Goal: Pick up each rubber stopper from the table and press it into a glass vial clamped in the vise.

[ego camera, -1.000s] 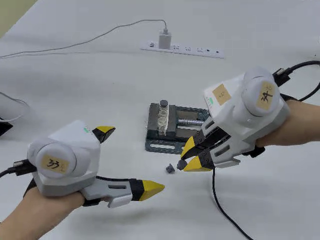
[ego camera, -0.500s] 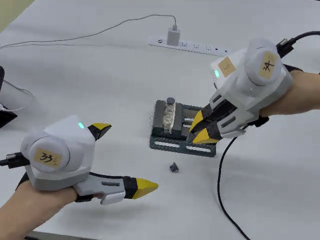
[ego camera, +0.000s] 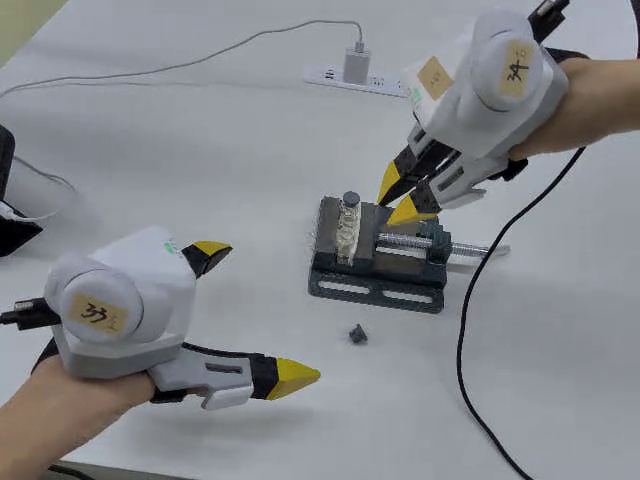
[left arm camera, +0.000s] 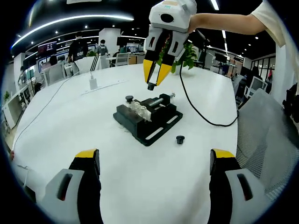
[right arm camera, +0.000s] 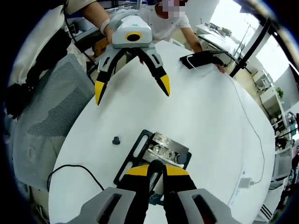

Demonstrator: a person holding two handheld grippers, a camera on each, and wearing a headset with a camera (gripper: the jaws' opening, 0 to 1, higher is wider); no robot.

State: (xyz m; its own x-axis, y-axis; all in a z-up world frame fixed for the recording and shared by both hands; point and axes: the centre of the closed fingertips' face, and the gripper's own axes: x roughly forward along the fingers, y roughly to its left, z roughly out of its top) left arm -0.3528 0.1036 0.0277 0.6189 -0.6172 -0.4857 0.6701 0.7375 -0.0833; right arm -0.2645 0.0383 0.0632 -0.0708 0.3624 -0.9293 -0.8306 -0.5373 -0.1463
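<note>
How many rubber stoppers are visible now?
3. A loose stopper lies on the table near the vise; a seated stopper tops a vial in the vise; a third stopper appears pinched in the right gripper. Others may be hidden.

1. Bright, even light from ceiling strips (left arm camera: pixel 70 19) falls on the white desk (ego camera: pixel 200 170); shadows there are soft and faint.
2. Both gripper views bend strongly toward their edges.
3. Glare washes out the right gripper view's upper right.

White with yellow tips on black: left hand-held gripper (ego camera: pixel 258 312), right hand-held gripper (ego camera: pixel 398 203). White surface (ego camera: pixel 200 150). Dark grey vise (ego camera: pixel 378 288) and rubber stopper (ego camera: pixel 357 333). Clear glass vial (ego camera: pixel 348 232), grey-capped. Black cable (ego camera: pixel 460 335).
</note>
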